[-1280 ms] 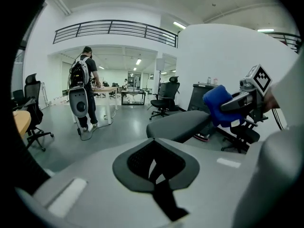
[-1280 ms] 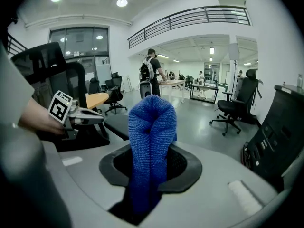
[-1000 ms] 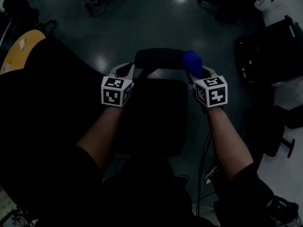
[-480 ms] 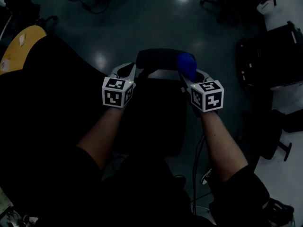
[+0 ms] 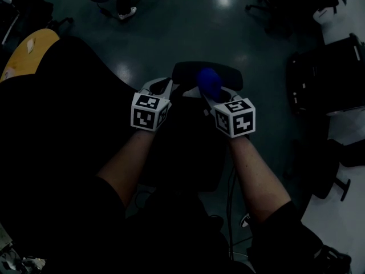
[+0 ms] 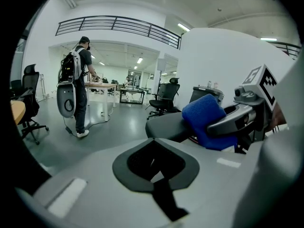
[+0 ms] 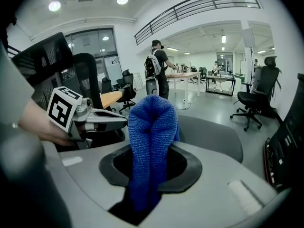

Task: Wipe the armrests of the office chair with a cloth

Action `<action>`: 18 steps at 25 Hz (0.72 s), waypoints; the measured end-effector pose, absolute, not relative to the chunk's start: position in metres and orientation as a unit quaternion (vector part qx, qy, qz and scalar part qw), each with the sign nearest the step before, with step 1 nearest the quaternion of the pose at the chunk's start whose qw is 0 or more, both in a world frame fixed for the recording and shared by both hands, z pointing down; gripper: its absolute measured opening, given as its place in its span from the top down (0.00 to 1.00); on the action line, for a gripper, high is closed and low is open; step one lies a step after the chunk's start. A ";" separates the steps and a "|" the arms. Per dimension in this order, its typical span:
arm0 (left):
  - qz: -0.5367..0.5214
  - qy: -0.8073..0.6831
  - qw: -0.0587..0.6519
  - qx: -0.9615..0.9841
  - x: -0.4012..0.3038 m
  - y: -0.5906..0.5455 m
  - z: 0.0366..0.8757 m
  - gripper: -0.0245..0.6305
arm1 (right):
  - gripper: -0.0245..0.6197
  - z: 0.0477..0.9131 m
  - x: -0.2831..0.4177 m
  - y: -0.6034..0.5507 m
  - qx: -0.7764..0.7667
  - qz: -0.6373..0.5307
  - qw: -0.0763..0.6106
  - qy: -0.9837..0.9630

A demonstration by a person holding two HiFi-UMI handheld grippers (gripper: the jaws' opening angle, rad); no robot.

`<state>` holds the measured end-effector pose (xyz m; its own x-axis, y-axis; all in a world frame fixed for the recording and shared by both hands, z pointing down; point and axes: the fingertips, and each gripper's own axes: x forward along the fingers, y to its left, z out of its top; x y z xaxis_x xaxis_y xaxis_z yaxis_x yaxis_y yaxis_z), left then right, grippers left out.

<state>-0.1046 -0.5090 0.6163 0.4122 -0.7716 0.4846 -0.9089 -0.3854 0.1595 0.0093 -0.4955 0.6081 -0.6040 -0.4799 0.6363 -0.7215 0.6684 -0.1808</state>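
Cloth, blue and bunched, sticks up out of the right claw, which is clenched on its lower folds. In the head view it lies over the dark armrest of the office chair, at 12 o'clock from the person's forearms. At 9 o'clock of the right claw, just beside it, the left claw is clenched with its jaws together and empty, close to the armrest's left end.
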 end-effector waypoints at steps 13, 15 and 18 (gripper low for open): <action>0.168 -0.513 0.197 0.818 -0.103 -0.510 0.616 0.94 | 0.79 0.609 -0.047 -0.488 0.296 0.217 0.283 -0.886; 0.174 -0.511 0.193 0.819 -0.102 -0.511 0.617 0.94 | 0.79 0.610 -0.060 -0.486 0.285 0.222 0.284 -0.888; 0.180 -0.509 0.191 0.820 -0.101 -0.513 0.618 0.94 | 0.79 0.612 -0.072 -0.488 0.283 0.242 0.282 -0.884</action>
